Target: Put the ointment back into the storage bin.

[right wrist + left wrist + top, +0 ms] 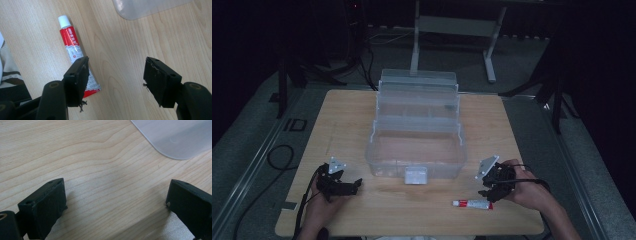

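A: What was the layout on the wooden table (347,120)?

B: A clear plastic tiered box (417,145) stood at the centre with its trays stepped open toward the far edge. A white latch (416,175) sat on its near wall. A small red-and-white tube (472,204) lay flat on the table near the front edge, right of centre and apart from the box.

A: What was the condition of the left gripper (343,187)?

B: It was held low over the table at the front left. In the left gripper view its jaws stood wide apart with bare wood between them; nothing was gripped. A rounded corner of the box showed at the upper right of that view.

A: And the right gripper (495,181)?

B: It was held just above and beside the tube. Its jaws were spread wide and gripped nothing. In the right gripper view one jaw overlapped the tube's lower part; whether they touched could not be determined.

A: Any legible markings?

B: The tube bore "999" on its red band, followed by small characters too fine to read. It had a white cap (64,21). The letters "ID" (294,125) were marked on the floor left of the table.
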